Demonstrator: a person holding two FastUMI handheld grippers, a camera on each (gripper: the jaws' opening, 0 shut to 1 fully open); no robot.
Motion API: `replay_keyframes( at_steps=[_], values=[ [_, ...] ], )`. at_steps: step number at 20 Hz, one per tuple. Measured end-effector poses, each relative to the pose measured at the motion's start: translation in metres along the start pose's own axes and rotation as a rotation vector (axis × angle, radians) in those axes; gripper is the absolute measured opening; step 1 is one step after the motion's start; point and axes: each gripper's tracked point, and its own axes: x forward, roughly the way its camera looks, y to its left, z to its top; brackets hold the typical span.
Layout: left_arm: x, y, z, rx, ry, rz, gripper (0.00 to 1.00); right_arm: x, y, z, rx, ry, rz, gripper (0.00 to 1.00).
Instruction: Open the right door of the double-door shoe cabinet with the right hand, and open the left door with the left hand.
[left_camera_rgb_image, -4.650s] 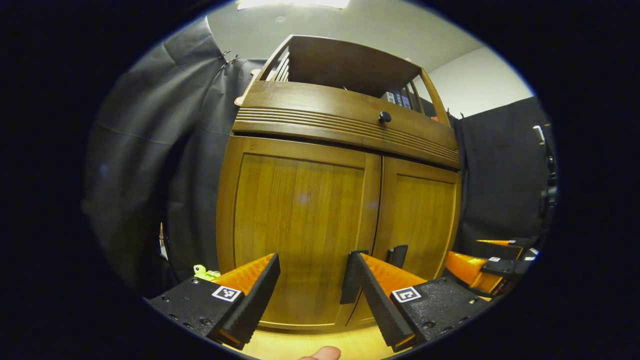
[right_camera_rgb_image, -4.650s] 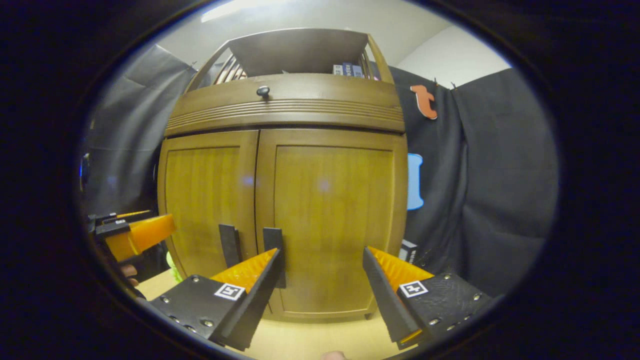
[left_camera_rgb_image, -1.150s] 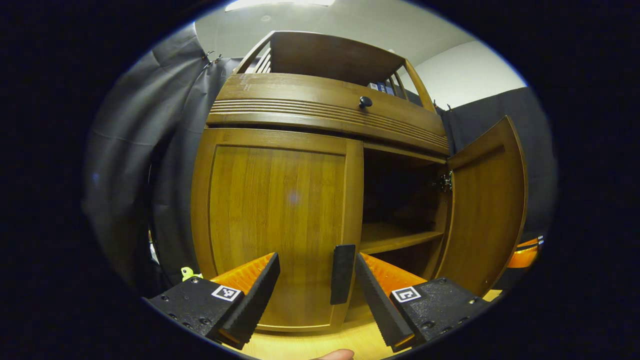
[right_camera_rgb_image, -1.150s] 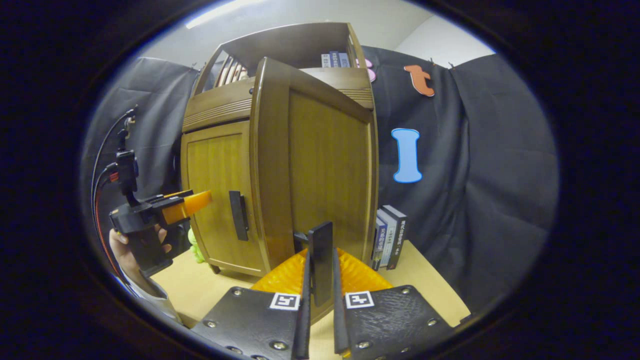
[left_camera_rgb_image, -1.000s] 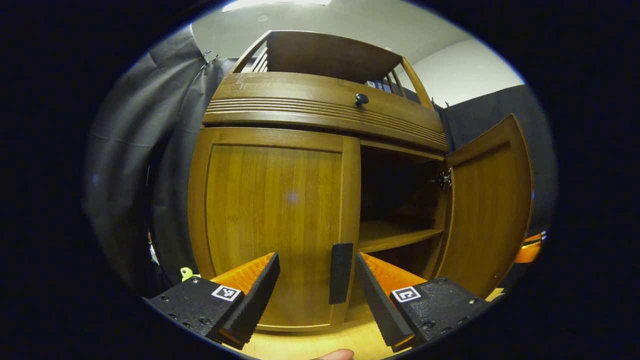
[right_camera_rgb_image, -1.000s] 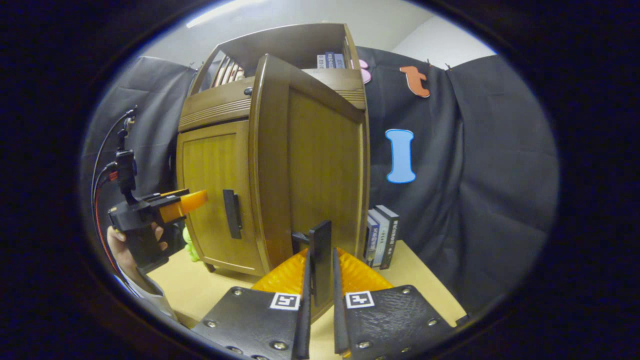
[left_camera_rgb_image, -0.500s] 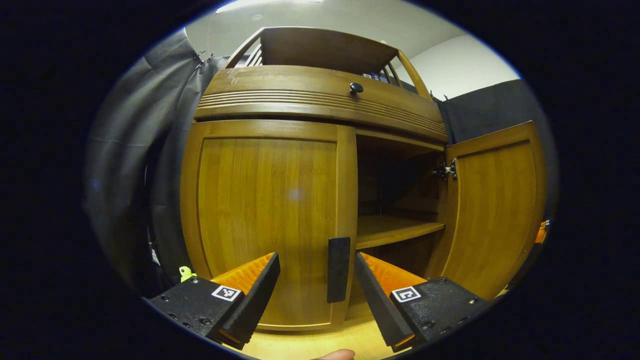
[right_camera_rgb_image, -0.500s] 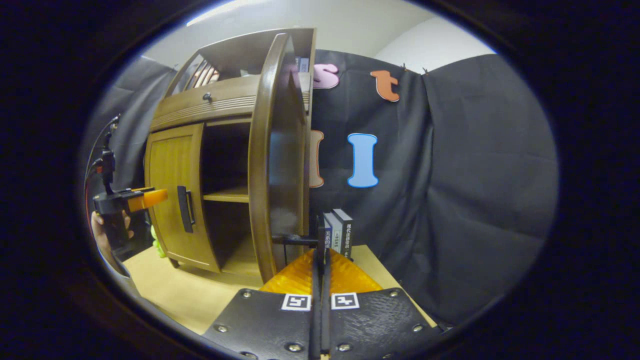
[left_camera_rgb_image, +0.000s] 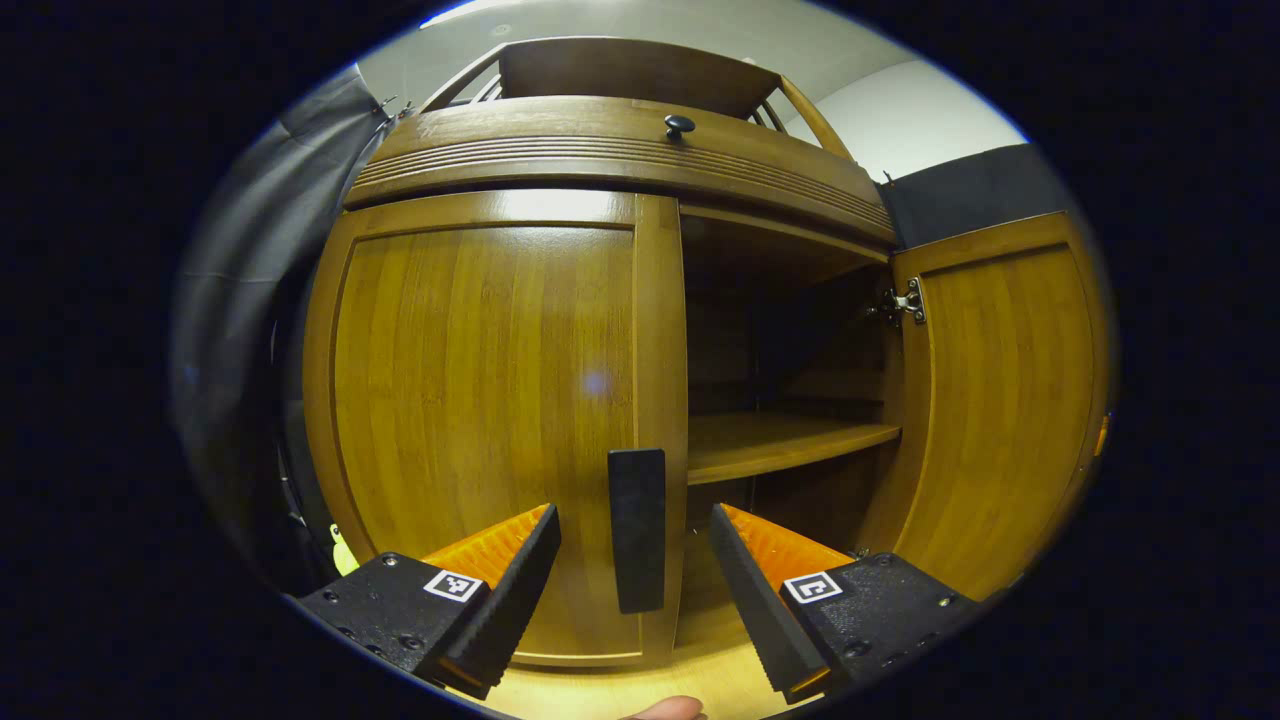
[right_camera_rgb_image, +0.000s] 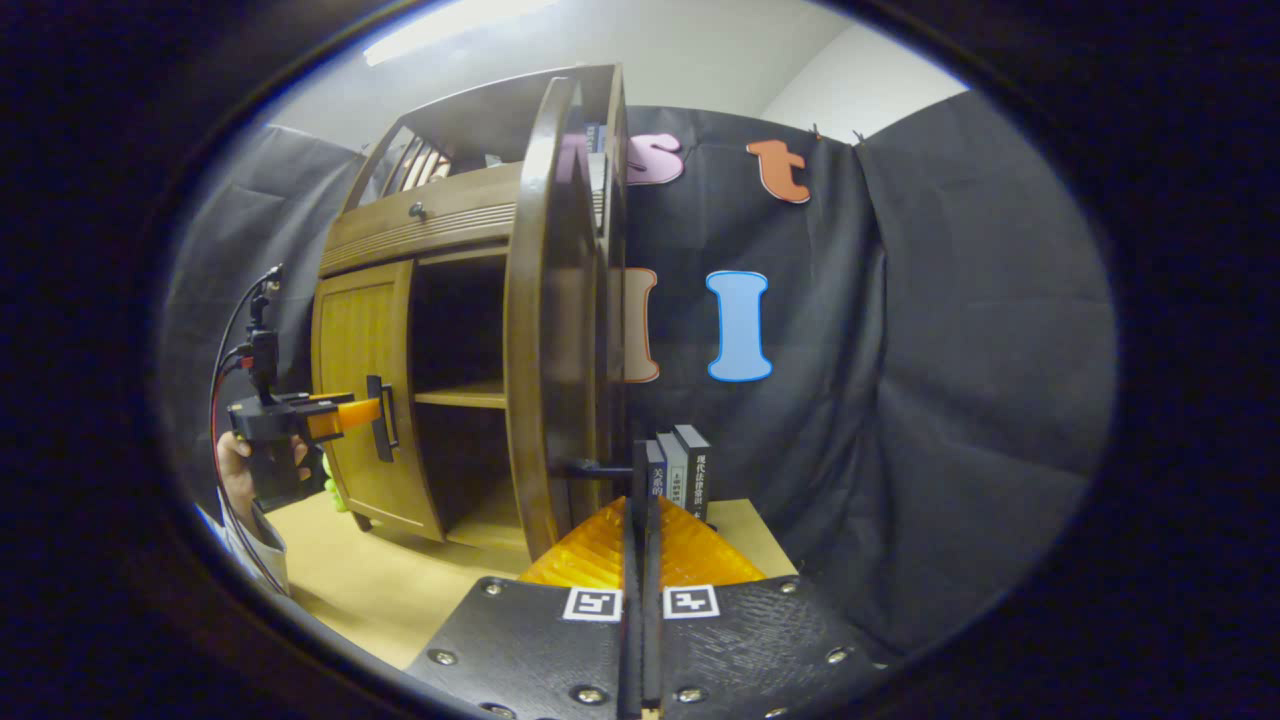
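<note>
- The brown wooden double-door shoe cabinet is standing on the pale wooden surface, against the booth's black cloth wall.
- The right door is being shown swung wide, so that the dark interior and a wooden shelf are exposed; in the right gripper view this door is being seen almost edge-on.
- The right gripper is being held with its fingers clamped together on the flat black handle of the right door. This grip is judged to be what is holding the door at its wide angle.
- The left door is lying shut, flush with the cabinet frame.
- The left gripper is being held with its fingers apart, one on each side of the black vertical handle of the left door. No contact with the handle is visible. This straddling position is judged to be preparation for closing on the handle.
- In the right gripper view, the left gripper is being seen just at that handle, carried by a hand.
- The right-door half of the task is judged done; the left door is not yet opened.
- A few upright books are standing on the surface beside the cabinet, near the open door's swing path.
</note>
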Motion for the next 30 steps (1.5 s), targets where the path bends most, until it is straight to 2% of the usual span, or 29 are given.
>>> replay_keyframes(
  at_steps=[2,4,5,6,7,8,10,11,13,14,15,19,24,27,30],
  values=[
    [0.010,0.004,0.001,-0.022,-0.032,0.029,0.89,-0.019,-0.002,-0.005,-0.060,0.010,-0.043,0.04],
    [0.019,-0.006,-0.007,-0.043,-0.016,-0.005,0.87,-0.034,-0.008,-0.004,-0.115,0.008,-0.111,0.11],
    [0.023,-0.011,-0.010,-0.048,-0.007,-0.021,0.88,-0.039,-0.005,-0.002,-0.122,-0.003,-0.125,0.23],
    [0.027,-0.015,-0.012,-0.040,0.000,-0.032,0.87,-0.047,0.001,-0.001,-0.117,-0.005,-0.124,0.26],
    [0.027,-0.006,-0.017,-0.028,0.004,0.017,0.75,-0.060,0.012,0.002,-0.114,-0.013,-0.121,0.36],
    [0.031,0.001,-0.018,-0.015,0.002,0.054,0.64,-0.069,0.021,0.003,-0.113,-0.020,-0.117,0.41],
    [0.031,0.002,-0.017,-0.022,-0.013,0.064,0.40,-0.090,0.032,0.004,-0.093,-0.047,-0.146,0.46],
    [0.029,0.001,-0.020,-0.009,0.006,0.055,0.33,-0.097,0.039,0.003,-0.062,-0.067,-0.149,0.59],
    [0.028,-0.001,-0.020,0.015,0.032,0.027,0.32,-0.111,0.058,-0.004,0.009,-0.086,-0.130,0.81],
    [0.026,-0.002,-0.020,0.017,0.041,0.012,0.32,-0.115,0.063,-0.007,0.033,-0.084,-0.123,0.85],
    [0.024,-0.003,-0.019,0.006,0.046,0.000,0.33,-0.119,0.064,-0.008,0.043,-0.086,-0.128,0.99],
    [0.015,-0.003,-0.016,-0.026,0.060,-0.044,0.32,-0.137,0.061,0.005,0.070,-0.129,-0.186,0.98],
    [0.000,-0.004,-0.014,0.008,0.103,-0.076,0.32,-0.154,0.070,0.002,0.088,-0.133,-0.179,0.98],
    [-0.028,-0.003,-0.020,0.009,0.109,-0.102,0.32,-0.168,0.082,0.004,0.124,-0.153,-0.155,0.99],
    [-0.049,-0.001,-0.018,0.014,0.107,-0.134,0.33,-0.175,0.080,0.008,0.148,-0.169,-0.167,0.98]
  ],
)
